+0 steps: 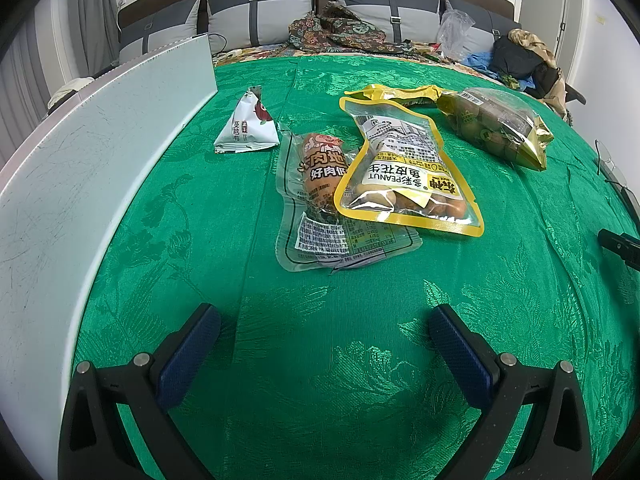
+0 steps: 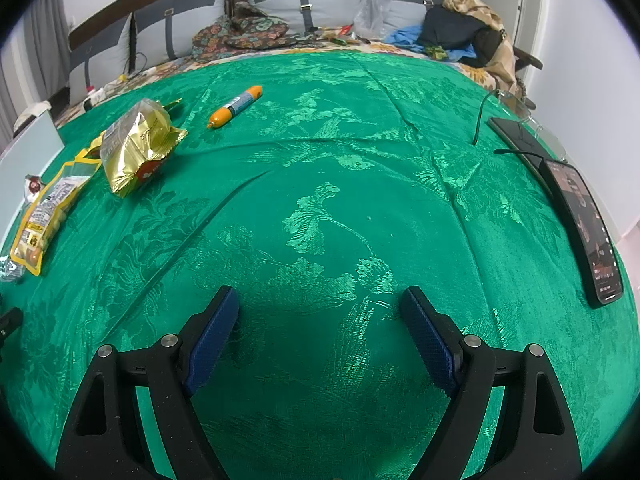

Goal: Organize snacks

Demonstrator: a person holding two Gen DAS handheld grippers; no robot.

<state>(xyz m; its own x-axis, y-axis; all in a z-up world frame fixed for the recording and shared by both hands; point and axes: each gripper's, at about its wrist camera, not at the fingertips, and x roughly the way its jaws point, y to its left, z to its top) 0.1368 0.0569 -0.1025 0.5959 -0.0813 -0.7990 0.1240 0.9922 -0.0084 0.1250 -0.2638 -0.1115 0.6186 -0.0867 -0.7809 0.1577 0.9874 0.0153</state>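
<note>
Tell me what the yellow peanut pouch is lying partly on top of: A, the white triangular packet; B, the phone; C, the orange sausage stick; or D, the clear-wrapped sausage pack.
D: the yellow peanut pouch overlaps the right edge of the clear-wrapped sausage pack on the green cloth.

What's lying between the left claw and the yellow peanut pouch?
Mostly bare green cloth in the left wrist view. Nearer the peanut pouch, the clear sausage pack lies partly under it. The open left claw touches nothing.

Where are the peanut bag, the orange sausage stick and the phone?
peanut bag (image 1: 404,184): left wrist view, on its white label.
orange sausage stick (image 2: 236,106): right wrist view, on its middle wrapper.
phone (image 2: 588,232): right wrist view, on its dark screen.
</note>
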